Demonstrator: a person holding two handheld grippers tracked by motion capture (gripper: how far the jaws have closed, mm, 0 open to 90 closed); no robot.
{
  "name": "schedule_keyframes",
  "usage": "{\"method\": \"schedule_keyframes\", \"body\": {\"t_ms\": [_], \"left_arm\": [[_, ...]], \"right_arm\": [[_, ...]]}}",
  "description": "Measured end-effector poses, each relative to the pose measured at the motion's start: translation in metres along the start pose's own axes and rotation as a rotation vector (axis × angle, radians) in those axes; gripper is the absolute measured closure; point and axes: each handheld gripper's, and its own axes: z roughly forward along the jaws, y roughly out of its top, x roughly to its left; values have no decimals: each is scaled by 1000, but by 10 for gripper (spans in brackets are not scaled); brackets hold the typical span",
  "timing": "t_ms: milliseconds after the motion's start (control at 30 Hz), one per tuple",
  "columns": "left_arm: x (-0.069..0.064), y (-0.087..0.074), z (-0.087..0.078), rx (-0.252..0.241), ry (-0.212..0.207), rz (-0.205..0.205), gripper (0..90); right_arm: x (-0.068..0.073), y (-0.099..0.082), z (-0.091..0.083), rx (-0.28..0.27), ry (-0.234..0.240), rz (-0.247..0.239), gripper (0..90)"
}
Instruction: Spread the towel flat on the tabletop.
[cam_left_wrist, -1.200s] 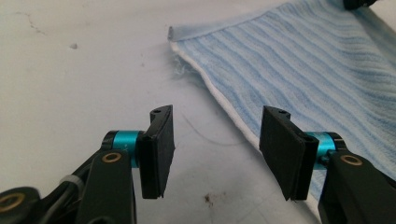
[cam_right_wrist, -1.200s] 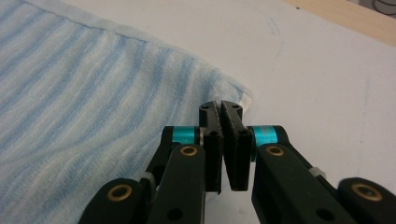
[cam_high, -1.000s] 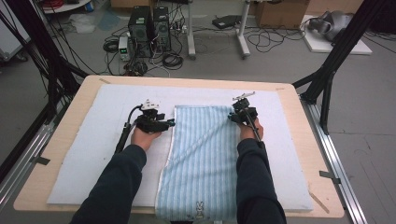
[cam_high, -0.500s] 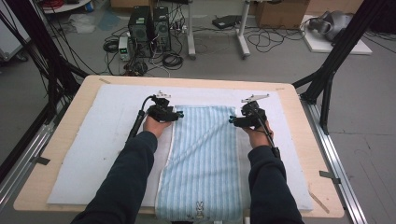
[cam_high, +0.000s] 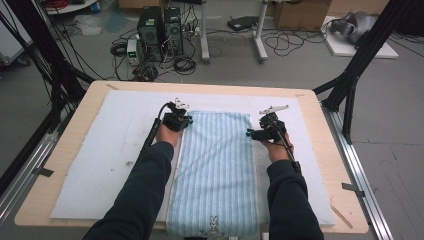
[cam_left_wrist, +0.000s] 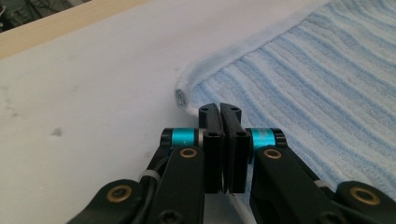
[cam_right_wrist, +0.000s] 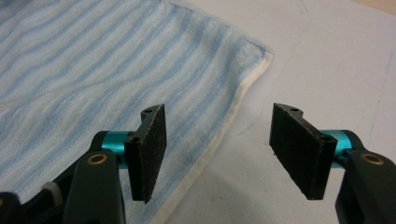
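A light blue striped towel (cam_high: 215, 165) lies flat and lengthwise on the white mat (cam_high: 100, 145), its near end hanging over the table's front edge. My left gripper (cam_high: 182, 121) rests at the towel's far left corner. Its jaws have just closed and now stand shut (cam_left_wrist: 219, 112) beside the rolled white hem (cam_left_wrist: 187, 93), and no cloth shows between the tips. My right gripper (cam_high: 252, 133) is at the towel's right edge near the far right corner. Its jaws have just been opening and now stand open (cam_right_wrist: 217, 149), straddling the white hem (cam_right_wrist: 224, 130) with nothing pressed between them.
The mat covers most of the wooden table (cam_high: 65, 130), with bare mat on both sides of the towel. Black frame posts (cam_high: 350, 85) stand at the table's far corners. Computers and cables (cam_high: 160, 30) are on the floor beyond.
The left gripper has moved rightward and farther away to the towel's far left corner and has shut. The right gripper has shifted right, off the towel's corner, with its jaws wider.
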Motion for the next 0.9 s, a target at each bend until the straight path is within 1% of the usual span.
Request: {"method": "schedule_keyframes", "body": {"t_ms": [133, 200, 233, 267, 300, 333, 367, 400, 467, 567, 600, 633, 667, 700, 733, 767, 833, 867, 900], "left_arm": [[16, -2, -1, -9, 27, -55, 876], [21, -3, -2, -14, 24, -84, 873], [21, -3, -2, -21, 29, -96, 853], [21, -3, -2, -23, 39, -102, 759], [21, -4, -3, -28, 37, -123, 602], [23, -4, -5, -24, 18, -146, 510], [24, -5, -8, -18, 8, -162, 504], [25, -7, -11, -20, 3, -167, 475], [24, -10, -17, -35, -11, -178, 468], [23, -15, -25, -32, -40, -175, 457], [22, -18, -28, -33, -55, -179, 456], [21, -19, -30, -33, -61, -177, 454], [21, -20, -32, -33, -65, -172, 449], [21, -22, -34, -44, -76, -177, 447], [21, -23, -36, -42, -83, -172, 447], [21, -24, -37, -47, -84, -172, 446], [22, -26, -40, -47, -92, -171, 445], [22, -27, -41, -48, -95, -168, 445], [22, -27, -42, -53, -98, -171, 446]], "right_arm": [[2, 1, 1, 0, 2, 0, 363], [3, 1, 1, 6, 4, 4, 363], [4, 1, 1, 5, 5, 5, 363], [5, 1, 2, 7, 3, 3, 363], [5, 1, 2, 8, 3, 1, 363], [6, 1, 3, 5, 6, 5, 365], [6, 1, 4, 3, 2, 5, 368], [6, 1, 5, -1, -1, 12, 377], [4, 3, 11, 4, -1, 28, 412], [2, 8, 24, 15, -5, 33, 480], [2, 10, 28, 19, -5, 39, 491], [3, 12, 34, 18, -5, 40, 501], [3, 15, 40, 29, -2, 44, 500], [4, 17, 44, 34, 0, 47, 499], [5, 20, 50, 41, 5, 49, 499], [7, 22, 54, 36, 2, 42, 500], [8, 25, 58, 30, -26, 33, 519], [7, 26, 60, 22, -31, 44, 543], [7, 27, 61, 21, -35, 45, 588]]}}
